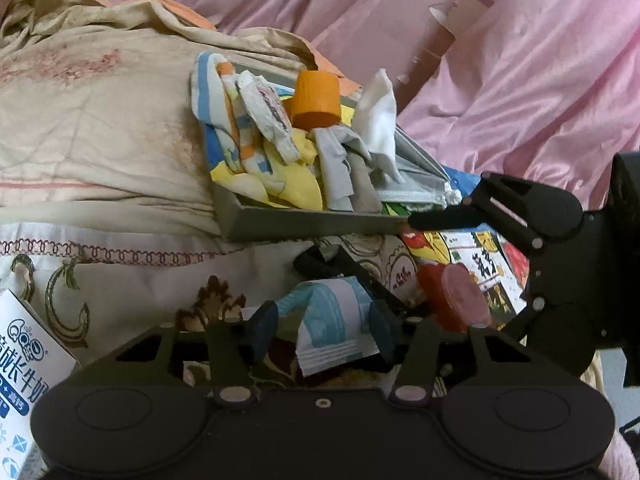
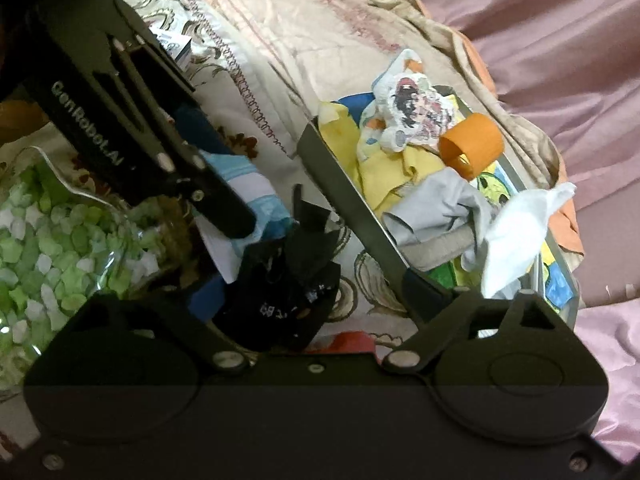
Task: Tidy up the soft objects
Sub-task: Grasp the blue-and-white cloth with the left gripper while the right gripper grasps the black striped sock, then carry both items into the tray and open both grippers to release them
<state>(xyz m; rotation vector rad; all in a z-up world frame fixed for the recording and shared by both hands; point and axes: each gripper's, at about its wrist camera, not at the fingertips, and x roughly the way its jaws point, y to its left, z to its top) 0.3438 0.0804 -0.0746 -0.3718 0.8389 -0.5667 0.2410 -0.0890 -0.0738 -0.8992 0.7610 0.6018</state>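
Observation:
A grey tray (image 1: 304,222) (image 2: 344,188) lies on the bed, filled with cloths, a grey garment (image 1: 340,168) (image 2: 436,208), a white tissue (image 1: 380,116) (image 2: 516,236) and an orange cup (image 1: 316,98) (image 2: 472,144). My left gripper (image 1: 320,330) is open, its blue pads either side of a blue-and-white packet (image 1: 332,320) (image 2: 256,188) on the bedding. My right gripper (image 2: 476,300) has one finger (image 1: 444,218) against the tray's near corner; its other finger is hidden, so I cannot tell its state.
A black crumpled bag (image 2: 288,276) lies between the packet and the tray. A bag of green and white bits (image 2: 52,240) sits left. A milk carton (image 1: 28,364) is at lower left, a red lid (image 1: 460,300) to the right. Pink satin bedding (image 1: 520,80) lies behind.

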